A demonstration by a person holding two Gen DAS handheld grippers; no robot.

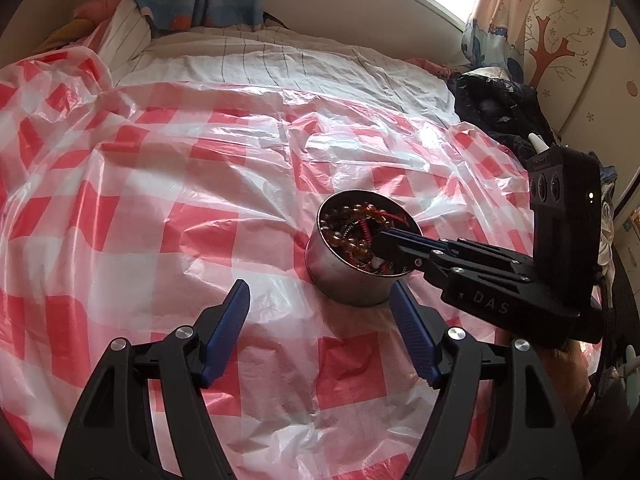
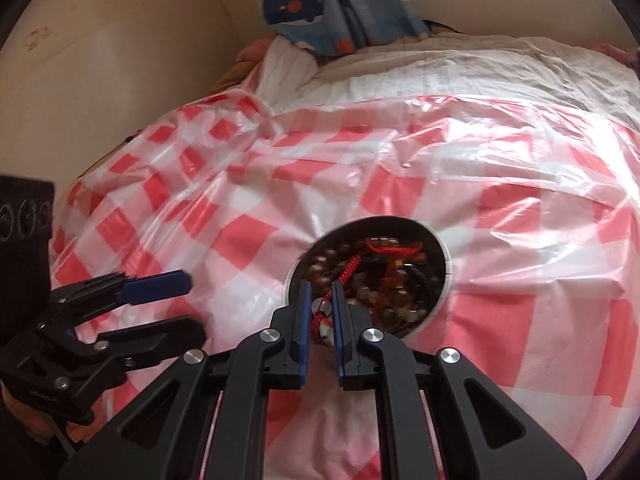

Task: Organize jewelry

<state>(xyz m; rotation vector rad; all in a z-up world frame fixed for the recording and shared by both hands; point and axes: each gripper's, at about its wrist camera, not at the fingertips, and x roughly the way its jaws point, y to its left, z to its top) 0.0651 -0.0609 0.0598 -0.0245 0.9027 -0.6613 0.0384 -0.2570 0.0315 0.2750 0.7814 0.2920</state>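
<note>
The left wrist view looks steeply down from close above the red-and-white checked plastic sheet point(image 1: 168, 184), facing the window at one o'clock. The right wrist view, closer, angles toward eleven o'clock. Both share the round metal tin of beads point(image 1: 352, 280) point(image 2: 444, 280).

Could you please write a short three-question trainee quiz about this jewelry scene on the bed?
1. True or false: the left claw is closed on the round metal tin.
2. Which claw has its tips inside the tin? A) left B) right C) both
3. What lies between the right claw's fingers?

Key:
1. False. Its jaws stand open beside the tin, holding nothing.
2. B. The right claw reaches over the rim into the beaded bracelets.
3. A red knotted cord with a small pale bead, with the jaws nearly closed around it. The tin sits on the red-and-white checked plastic sheet.
</note>
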